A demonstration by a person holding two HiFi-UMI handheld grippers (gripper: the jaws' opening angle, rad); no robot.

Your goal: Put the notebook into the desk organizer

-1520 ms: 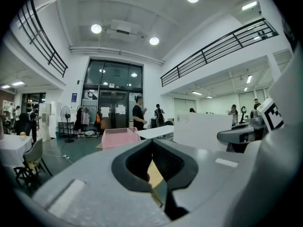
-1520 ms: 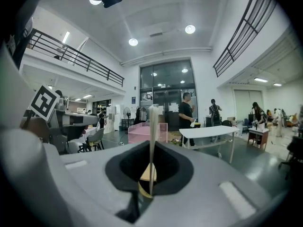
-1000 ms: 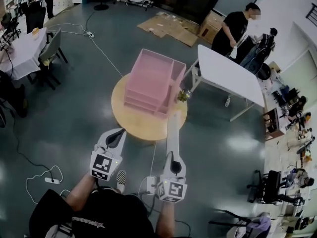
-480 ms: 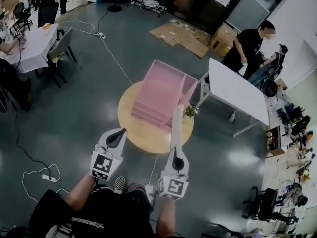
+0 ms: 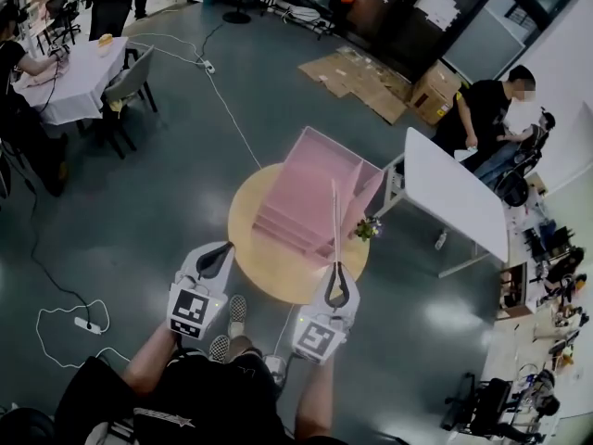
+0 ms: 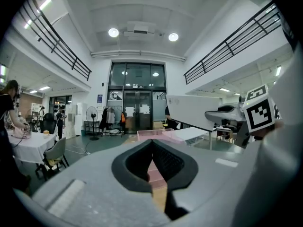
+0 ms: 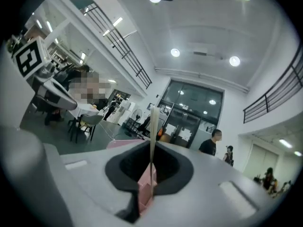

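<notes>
R gripper (image 7: pixel 151 144) pinches notebook (image 7: pixel 152 122) edge-on.

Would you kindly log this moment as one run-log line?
phase: carry | right gripper: shut on thin pale notebook, edge-on, toward pink desk organizer | left gripper: shut, empty

A round wooden table (image 5: pixel 264 269) stands on the grey floor, a small potted plant (image 5: pixel 368 229) at its right edge. Just right of it is a white rectangular table (image 5: pixel 454 197), a person in black (image 5: pixel 482 114) behind that. Flattened cardboard (image 5: pixel 361 77) lies beyond it; a white-clothed table (image 5: pixel 79 77) stands far left, a power strip (image 5: pixel 85 324) lower left
</notes>
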